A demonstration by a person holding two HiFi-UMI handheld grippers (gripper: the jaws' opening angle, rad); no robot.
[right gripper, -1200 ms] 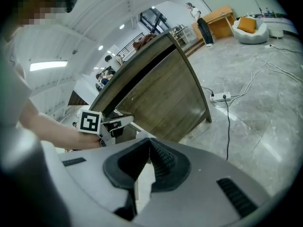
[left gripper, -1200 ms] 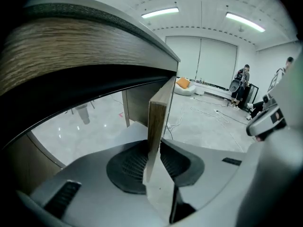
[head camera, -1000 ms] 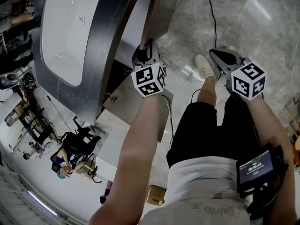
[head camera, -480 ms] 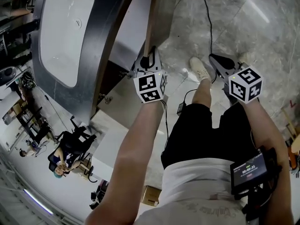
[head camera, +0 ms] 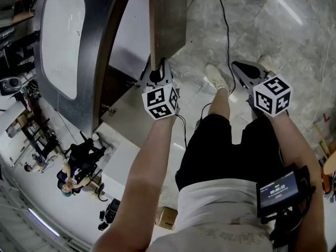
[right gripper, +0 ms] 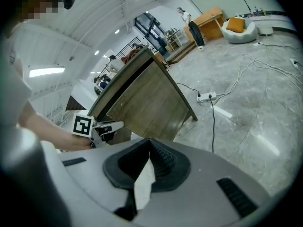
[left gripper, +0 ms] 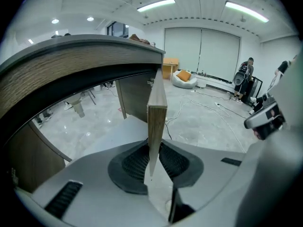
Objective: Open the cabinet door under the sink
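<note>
The wood-grain cabinet door (head camera: pixel 168 20) stands swung out from the vanity below the white sink (head camera: pixel 60 46). My left gripper (head camera: pixel 157 70) is clamped on the door's free edge. In the left gripper view the thin door edge (left gripper: pixel 156 117) runs upright between the ribbed pads (left gripper: pixel 135 160), which press on both its faces at the left gripper (left gripper: pixel 152 157). My right gripper (head camera: pixel 242 67) hangs apart over the floor, to the right of the door. Its jaws meet with nothing between them in the right gripper view (right gripper: pixel 150 152), which looks at the door's face (right gripper: pixel 151 103) and the left gripper (right gripper: pixel 106 126).
A black cable (head camera: pixel 226 30) trails over the marble floor beside the door. The person's shoe (head camera: pixel 215 77) is between the two grippers. A screen device (head camera: pixel 278 185) hangs at the waist. A cardboard box (head camera: pixel 165 218) lies low, and seated people (head camera: pixel 73 172) are at lower left.
The door has swung further out from the vanity, with the left gripper moving along on its edge. The right gripper has drifted slightly left in the head view.
</note>
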